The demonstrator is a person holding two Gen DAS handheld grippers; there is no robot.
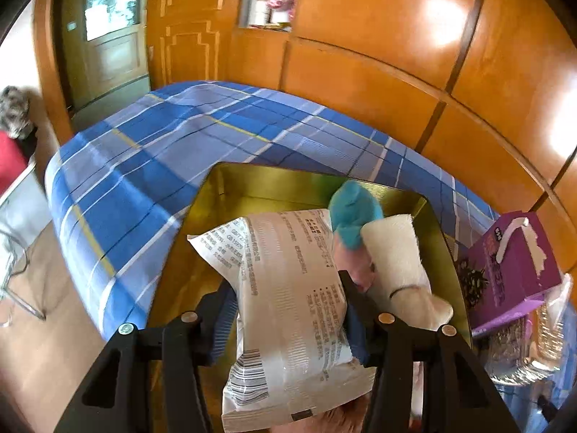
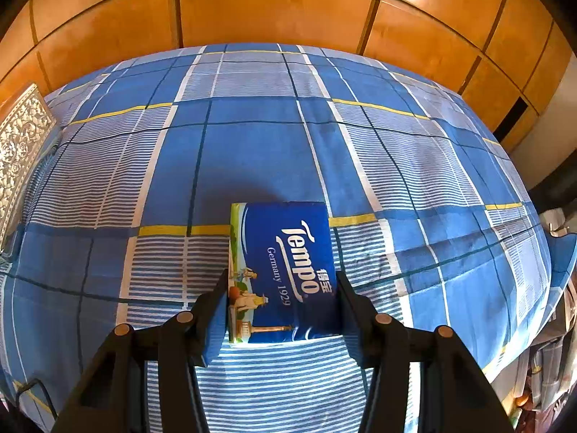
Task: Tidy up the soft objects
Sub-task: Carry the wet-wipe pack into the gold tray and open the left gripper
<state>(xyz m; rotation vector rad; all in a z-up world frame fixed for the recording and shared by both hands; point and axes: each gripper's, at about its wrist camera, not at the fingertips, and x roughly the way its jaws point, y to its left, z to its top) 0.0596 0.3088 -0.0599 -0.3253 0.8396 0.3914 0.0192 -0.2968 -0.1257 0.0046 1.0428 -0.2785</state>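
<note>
My left gripper (image 1: 286, 288) is shut on a white printed soft packet (image 1: 285, 310) and holds it over a gold metal tin (image 1: 230, 187) on the blue plaid bed. In the tin lie a teal and pink plush toy (image 1: 351, 216) and a rolled white towel (image 1: 396, 259), right of the packet. My right gripper (image 2: 283, 281) is closed on a blue Tempo tissue pack (image 2: 285, 270) that lies on the plaid bedsheet (image 2: 252, 144); the pads touch both its sides.
A purple tissue box (image 1: 512, 270) stands right of the tin, with a silvery patterned item (image 1: 519, 357) below it. An ornate silver lid (image 2: 18, 151) lies at the bed's left edge. Wooden wardrobe panels (image 2: 274, 7) run behind the bed. A door (image 1: 111, 36) is far left.
</note>
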